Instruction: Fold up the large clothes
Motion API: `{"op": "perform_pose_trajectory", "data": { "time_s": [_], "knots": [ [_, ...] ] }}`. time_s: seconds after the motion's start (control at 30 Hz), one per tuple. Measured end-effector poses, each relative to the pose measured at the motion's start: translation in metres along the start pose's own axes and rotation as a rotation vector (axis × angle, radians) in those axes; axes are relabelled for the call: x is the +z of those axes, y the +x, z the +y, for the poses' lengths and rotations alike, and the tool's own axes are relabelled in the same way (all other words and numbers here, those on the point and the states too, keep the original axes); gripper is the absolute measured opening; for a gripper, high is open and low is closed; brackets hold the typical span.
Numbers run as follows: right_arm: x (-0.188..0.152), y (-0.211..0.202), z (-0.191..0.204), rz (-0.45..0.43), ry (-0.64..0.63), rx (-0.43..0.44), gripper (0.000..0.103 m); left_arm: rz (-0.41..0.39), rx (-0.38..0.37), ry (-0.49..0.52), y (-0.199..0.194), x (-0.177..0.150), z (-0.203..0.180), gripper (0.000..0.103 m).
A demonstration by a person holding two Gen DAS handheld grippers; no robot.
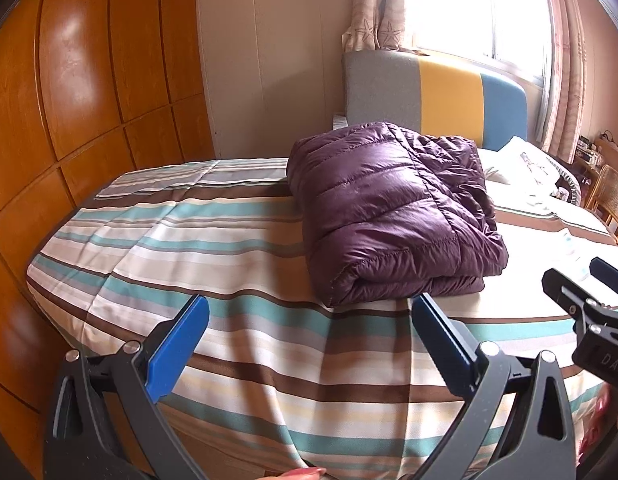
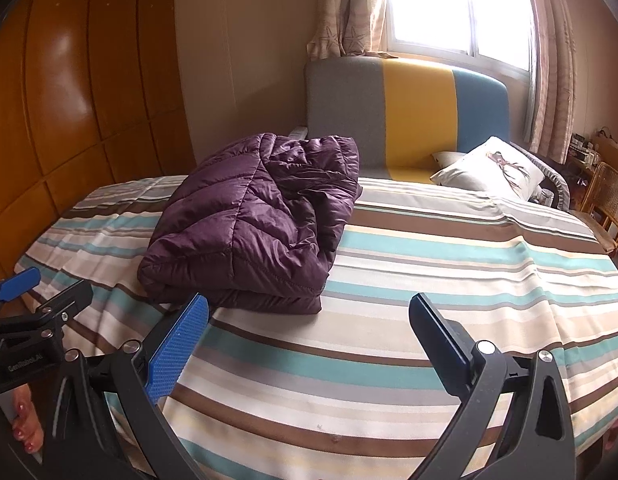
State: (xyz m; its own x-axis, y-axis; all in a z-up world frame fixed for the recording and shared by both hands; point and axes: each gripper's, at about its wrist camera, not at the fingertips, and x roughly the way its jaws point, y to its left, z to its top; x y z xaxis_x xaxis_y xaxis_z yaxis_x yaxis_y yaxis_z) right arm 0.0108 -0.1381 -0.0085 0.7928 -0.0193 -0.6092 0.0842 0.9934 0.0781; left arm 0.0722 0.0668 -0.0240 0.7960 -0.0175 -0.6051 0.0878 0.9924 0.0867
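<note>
The purple puffy jacket (image 1: 393, 212) lies on the bed (image 1: 157, 240), near the bed's front edge and more to its left side. It is already folded into a thick, neat bundle with its layers stacked up.

The left tool (image 1: 309, 344) is spread wide and holds nothing. The right tool (image 2: 309, 340) is spread wide too and holds nothing. Both hang over the front edge of the bed, just in front of the jacket and not touching it.

The folding looks almost done or done. If one more step is left, it is likely to press the bundle flat or tidy its edges. To do that well, come in low from the front, take a corner on each side at the same time, and move slowly. The puffy cloth is slippery and springy, so it may pop open if let go too fast.

There is one jacket, one bed with a striped cover, and two tools. There is one white pillow (image 2: 489, 170) at the far right corner of the bed, one headboard (image 2: 413, 116) in three colours, and one window (image 2: 457, 8).
</note>
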Motion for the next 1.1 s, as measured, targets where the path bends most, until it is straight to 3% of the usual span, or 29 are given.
{"op": "perform_pose_trajectory", "data": {
  "time_s": [1.1],
  "knots": [
    [-0.0022, 0.004, 0.0047, 0.02, 0.005, 0.014, 0.1, 0.011, -0.012, -0.014, 0.0006, -0.0005, 0.0009, 0.101]
  ]
}}
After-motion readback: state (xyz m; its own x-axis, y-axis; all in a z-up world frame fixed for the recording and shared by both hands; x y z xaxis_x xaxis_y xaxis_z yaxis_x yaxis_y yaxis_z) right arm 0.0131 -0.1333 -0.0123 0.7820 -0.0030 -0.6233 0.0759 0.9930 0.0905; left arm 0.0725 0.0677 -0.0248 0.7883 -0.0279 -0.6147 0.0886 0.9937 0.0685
